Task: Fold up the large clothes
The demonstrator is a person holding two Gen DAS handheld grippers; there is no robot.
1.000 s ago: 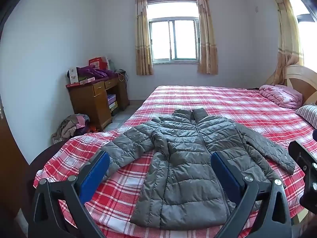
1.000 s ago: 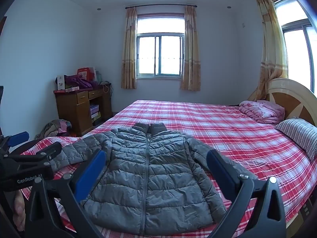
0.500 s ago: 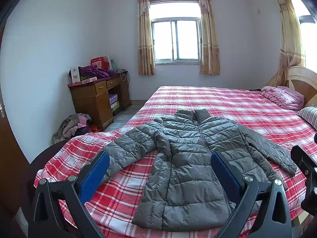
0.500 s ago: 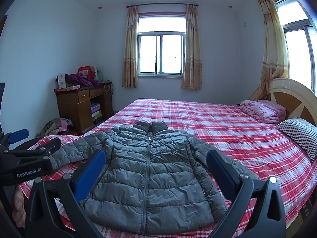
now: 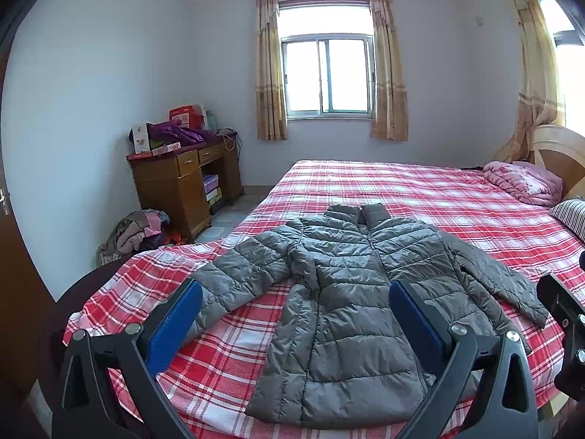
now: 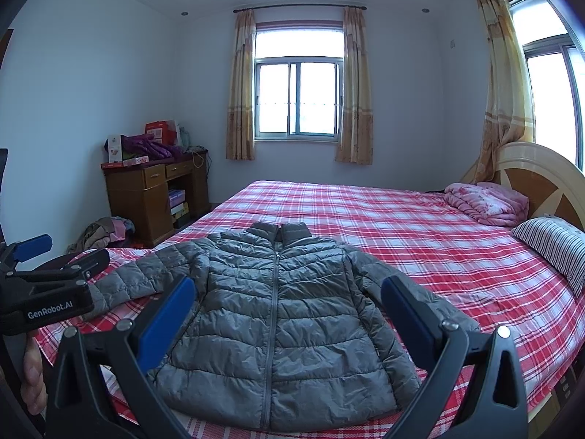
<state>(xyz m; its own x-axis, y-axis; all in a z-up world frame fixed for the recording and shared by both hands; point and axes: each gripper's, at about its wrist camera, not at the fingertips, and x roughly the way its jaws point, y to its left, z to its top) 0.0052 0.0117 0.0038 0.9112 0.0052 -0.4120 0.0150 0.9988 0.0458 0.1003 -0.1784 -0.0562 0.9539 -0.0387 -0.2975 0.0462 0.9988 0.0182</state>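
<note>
A grey quilted puffer jacket (image 5: 347,300) (image 6: 278,314) lies flat and zipped on the red plaid bed (image 5: 420,197) (image 6: 384,219), collar pointing toward the window and both sleeves spread outward. My left gripper (image 5: 294,296) hovers above the jacket's near hem, open, blue pads wide apart with nothing between them. My right gripper (image 6: 287,292) hangs open likewise over the hem, also empty. In the right wrist view, the left gripper's body (image 6: 47,289) appears at the left edge, held by a hand (image 6: 33,373).
A folded pink quilt (image 6: 486,201) and a striped pillow (image 6: 552,248) lie by the wooden headboard (image 6: 537,175). A wooden desk (image 5: 179,183) piled with boxes and clothes stands left of the bed, with a clothes heap (image 5: 135,230) on the floor beside it.
Both grippers drifted slightly, so the room appears a little shifted in each view. The jacket has not moved and both grippers stay open.
</note>
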